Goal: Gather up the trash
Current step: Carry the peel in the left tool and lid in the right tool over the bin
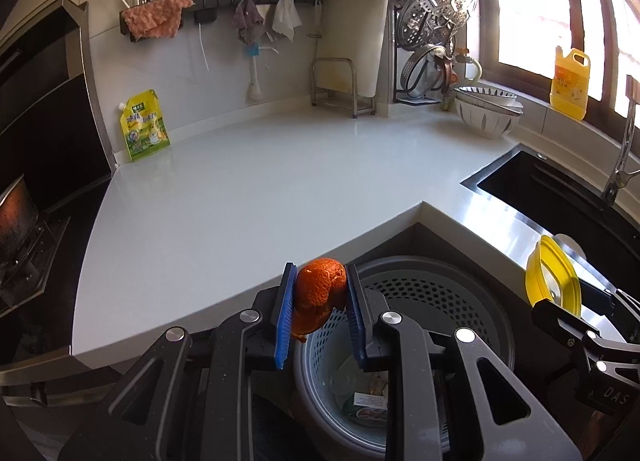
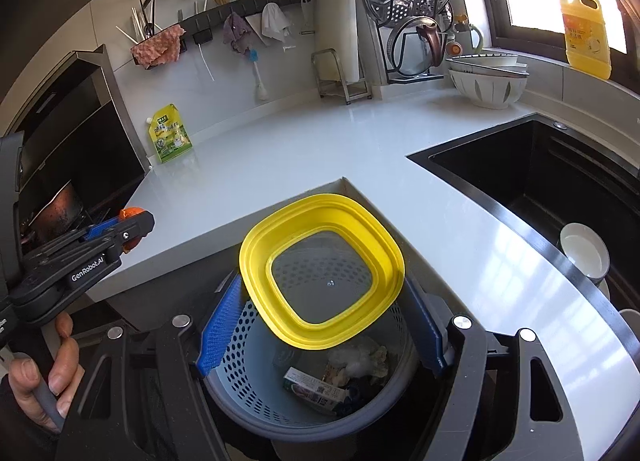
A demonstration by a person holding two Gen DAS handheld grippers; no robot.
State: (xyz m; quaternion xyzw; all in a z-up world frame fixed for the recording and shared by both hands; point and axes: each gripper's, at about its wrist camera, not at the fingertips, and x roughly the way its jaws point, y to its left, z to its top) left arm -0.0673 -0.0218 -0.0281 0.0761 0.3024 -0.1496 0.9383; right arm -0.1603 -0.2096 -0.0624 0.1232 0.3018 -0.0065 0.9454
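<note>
the left gripper [image 1: 320,309] pinches an orange peel [image 1: 318,297] just over the trash basket [image 1: 472,301], below the counter's [image 1: 260,189] inner corner. the right gripper [image 2: 320,325] clamps a yellow bowl [image 2: 320,273] above it. best to centre each over the opening before letting go.

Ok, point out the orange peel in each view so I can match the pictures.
Left wrist: orange peel bottom centre, clamped in the left tongs.
Right wrist: orange peel at the left edge, mostly hidden.
Shared landmark: green pouch against the wall.
</note>
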